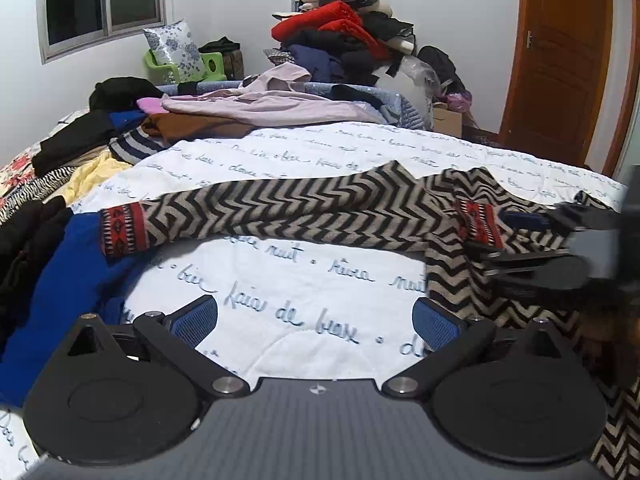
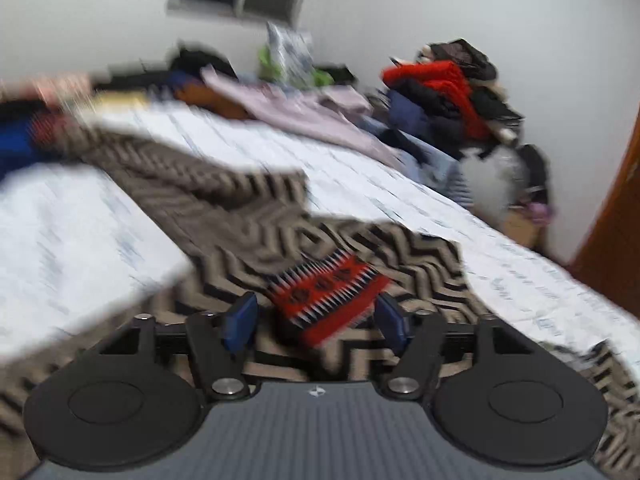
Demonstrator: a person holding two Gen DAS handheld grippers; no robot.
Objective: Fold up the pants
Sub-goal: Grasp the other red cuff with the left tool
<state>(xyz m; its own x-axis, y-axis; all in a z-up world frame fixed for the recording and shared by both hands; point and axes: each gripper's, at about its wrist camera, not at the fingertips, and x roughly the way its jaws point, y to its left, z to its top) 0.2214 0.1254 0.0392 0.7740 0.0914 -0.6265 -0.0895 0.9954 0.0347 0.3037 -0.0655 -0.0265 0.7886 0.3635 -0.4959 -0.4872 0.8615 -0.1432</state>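
The pants are black-and-beige zigzag knit with red patterned cuffs. They lie across a white bedspread with blue script. One leg stretches left to its cuff. My left gripper is open and empty over the bedspread, in front of the pants. My right gripper shows at the right in the left wrist view, by the second red cuff. In the blurred right wrist view, the right gripper is open, with that cuff lying between its blue pads, apart from them.
Loose clothes lie along the left of the bed, among them a blue garment and a pink one. A tall clothes pile stands at the back. A wooden door is at the right.
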